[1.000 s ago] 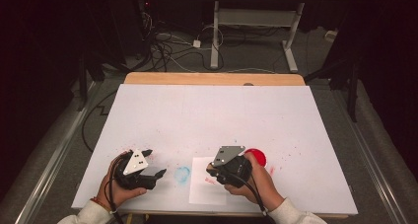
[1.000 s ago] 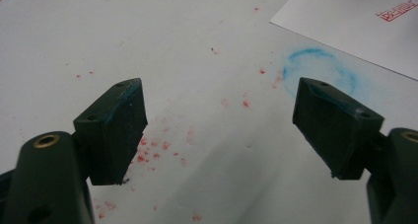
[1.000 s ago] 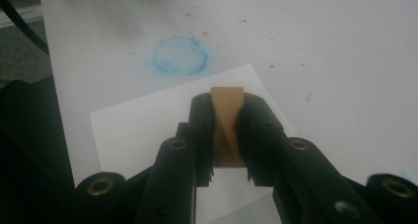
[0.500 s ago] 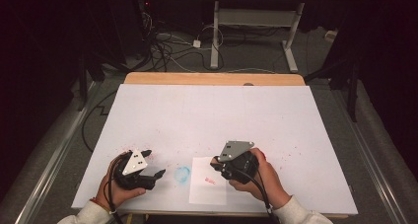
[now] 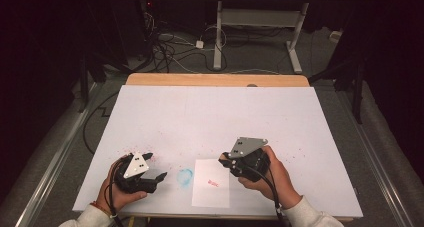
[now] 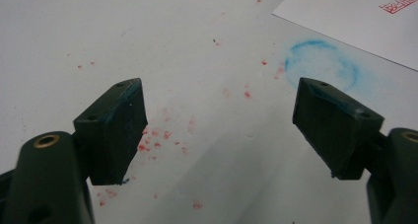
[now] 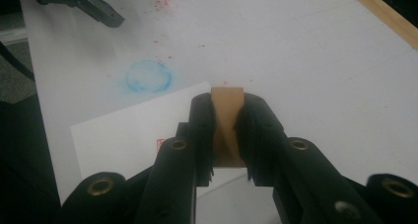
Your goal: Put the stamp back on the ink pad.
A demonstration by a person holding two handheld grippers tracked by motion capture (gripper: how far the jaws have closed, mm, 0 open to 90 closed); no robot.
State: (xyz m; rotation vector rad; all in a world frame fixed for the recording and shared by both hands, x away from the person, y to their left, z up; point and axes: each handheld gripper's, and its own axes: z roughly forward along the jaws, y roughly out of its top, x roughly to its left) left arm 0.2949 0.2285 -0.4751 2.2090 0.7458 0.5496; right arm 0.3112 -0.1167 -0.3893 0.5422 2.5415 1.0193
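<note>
My right gripper point(image 7: 226, 103) is shut on a small brown wooden stamp block point(image 7: 226, 116), held just above the right edge of a white paper slip point(image 5: 210, 193). The slip bears a red stamp print point(image 5: 214, 184), also seen as the red print point(image 7: 160, 144) beside my right jaws. In the high view the right gripper point(image 5: 226, 161) sits at the slip's upper right corner. My left gripper point(image 5: 156, 166) rests open near the table's front left, its jaws point(image 6: 219, 105) wide apart over bare tabletop with nothing between them.
A blue ring stain point(image 5: 185, 177) lies between the left gripper and the slip, with red ink specks point(image 6: 157, 135) scattered around. The white table cover point(image 5: 215, 112) stretches far ahead to a wooden back edge point(image 5: 215, 80). Cables and desk legs point(image 5: 220, 32) stand on the floor beyond.
The right gripper has shifted a little right and away from the person, off the slip's middle. A red round thing beside that hand a second ago is now hidden. The left gripper stayed put.
</note>
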